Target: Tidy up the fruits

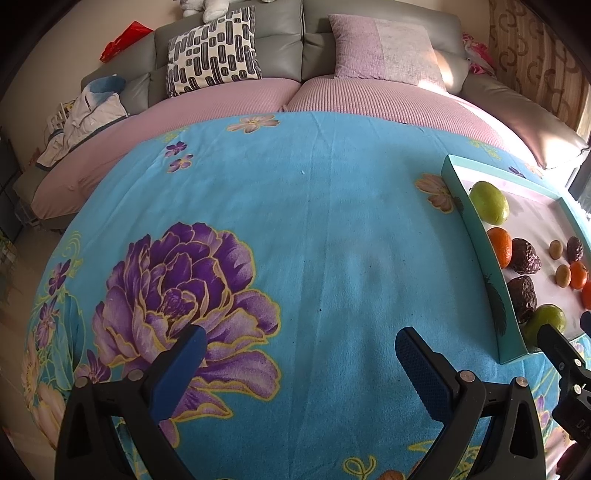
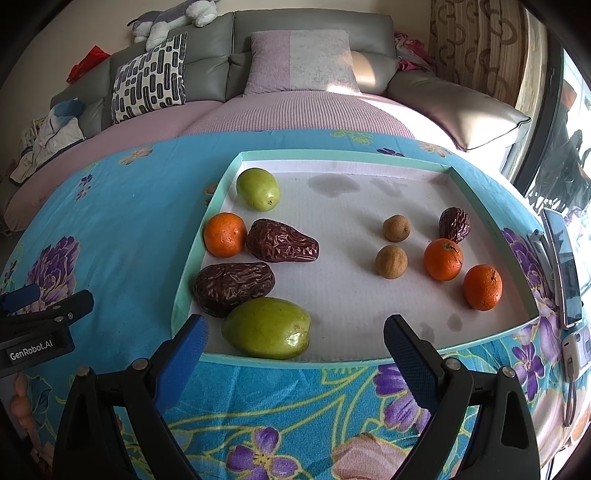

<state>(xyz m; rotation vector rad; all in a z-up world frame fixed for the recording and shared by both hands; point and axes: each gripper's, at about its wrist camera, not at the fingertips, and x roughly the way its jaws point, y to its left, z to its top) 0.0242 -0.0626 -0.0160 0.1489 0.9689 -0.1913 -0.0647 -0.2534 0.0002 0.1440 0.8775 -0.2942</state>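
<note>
Two grippers hover over a bench (image 1: 314, 221) covered by a turquoise cloth (image 2: 122, 221) printed with purple flowers. Beyond the far edge stands a grey sofa (image 2: 314, 29) with pink seat covers, a black-and-white patterned cushion (image 2: 149, 79), a lilac cushion (image 2: 299, 61) and a plush toy (image 2: 173, 18) on the backrest. A patterned curtain (image 2: 476, 44) hangs at far right.

On the right part of the bench sits a shallow teal-rimmed tray (image 2: 332, 154) with a white floor. Left group in the tray: a far green fruit (image 2: 257, 189), an orange (image 2: 224, 234), two large wrinkled brown dates (image 2: 280, 240) (image 2: 232, 282) and a near green fruit (image 2: 266, 328) against the near rim. Right group, well apart from the left: two small tan round fruits (image 2: 396, 228) (image 2: 390, 261), a small date (image 2: 454, 224) and two oranges (image 2: 443, 259) (image 2: 482, 287).

The right gripper (image 2: 295, 347) is at the near rim of the tray, its jaws spread wide and empty, with the near green fruit between them. The left gripper (image 1: 299, 354) is over bare cloth to the left of the tray, jaws likewise spread and empty.

Only the right wrist view shows the whole tray, plus a phone (image 2: 565, 266) standing at the right edge of the bench and a white device (image 2: 576, 345) near it. The left wrist view shows only the tray's left side at its right edge.
</note>
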